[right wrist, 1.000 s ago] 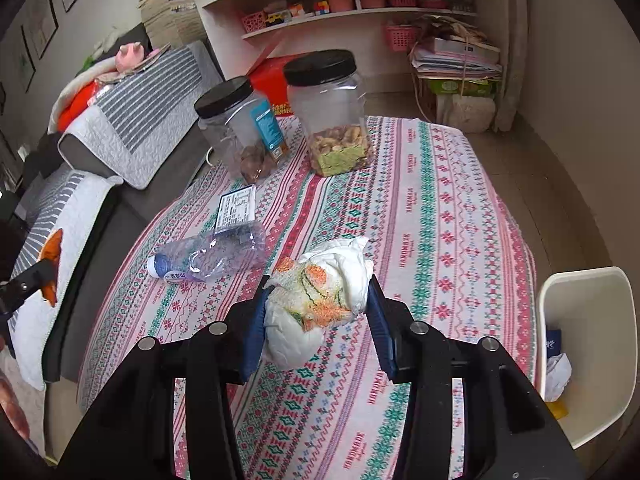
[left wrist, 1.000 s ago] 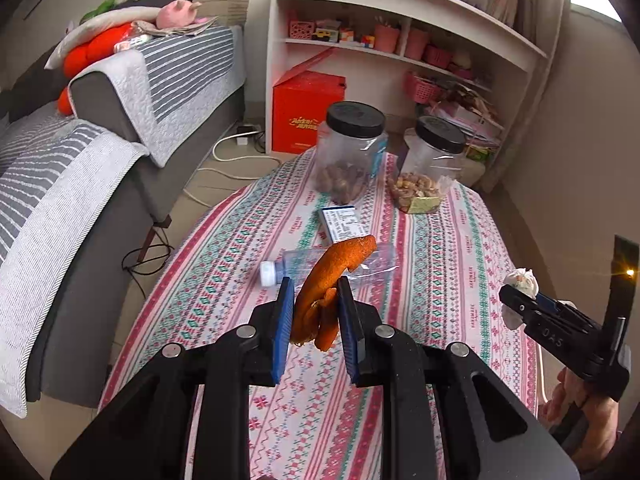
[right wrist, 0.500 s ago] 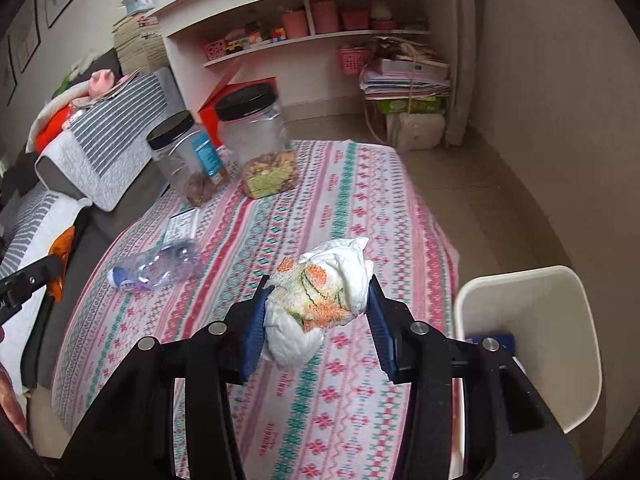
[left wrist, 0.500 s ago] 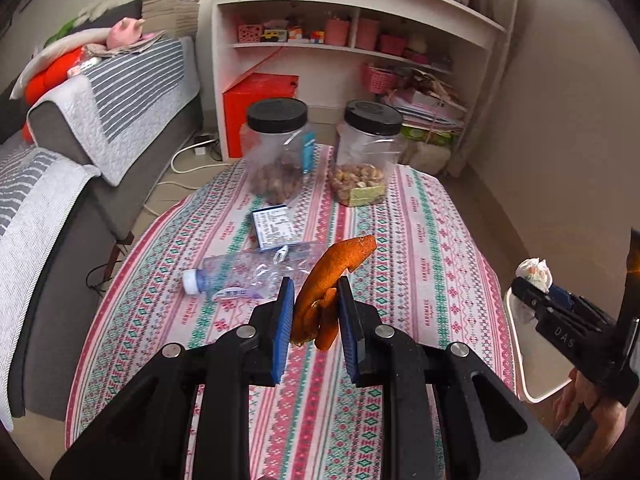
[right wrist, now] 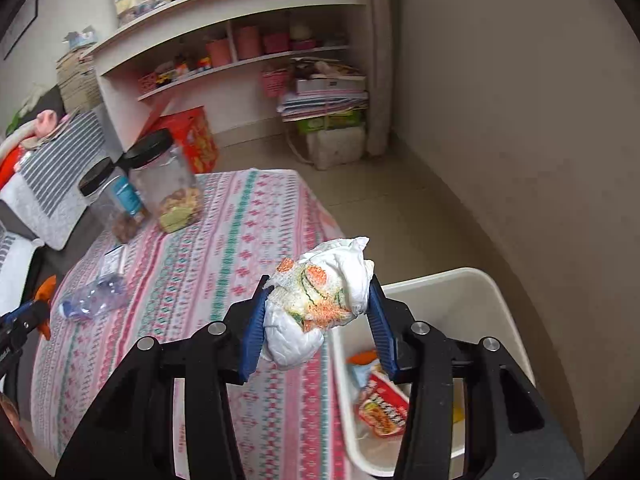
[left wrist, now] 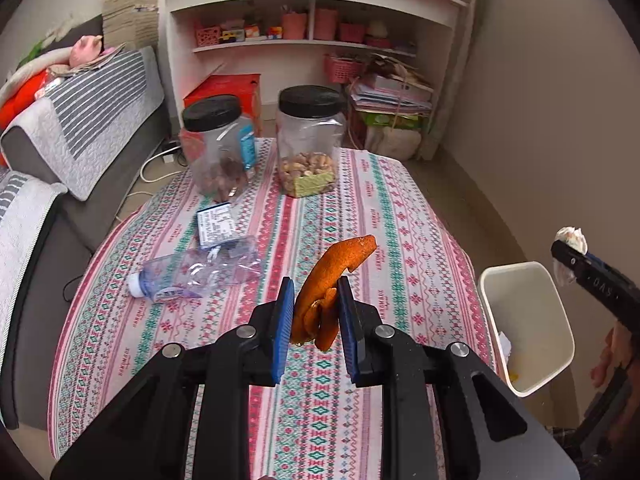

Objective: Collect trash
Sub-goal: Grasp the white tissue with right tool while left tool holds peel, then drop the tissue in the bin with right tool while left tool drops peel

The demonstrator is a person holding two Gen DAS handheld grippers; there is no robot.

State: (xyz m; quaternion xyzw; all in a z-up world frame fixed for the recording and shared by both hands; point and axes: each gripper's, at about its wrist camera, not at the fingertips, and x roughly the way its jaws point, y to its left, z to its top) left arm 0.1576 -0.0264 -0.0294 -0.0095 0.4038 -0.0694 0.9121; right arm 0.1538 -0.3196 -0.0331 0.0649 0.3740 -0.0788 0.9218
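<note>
Patterned tablecloth (left wrist: 400, 216), bin (right wrist: 460, 280) half hidden behind right gripper (right wrist: 318, 312), contents unclear

White shelving (left wrist: 312, 44), grey sofa (left wrist: 80, 120) (striped throws)

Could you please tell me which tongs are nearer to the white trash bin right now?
Right. The right tongs, clamping a crumpled tissue wad, hang at the white trash bin's rim. The left tongs, holding orange peel, hang over the tablecloth beside it.
</note>
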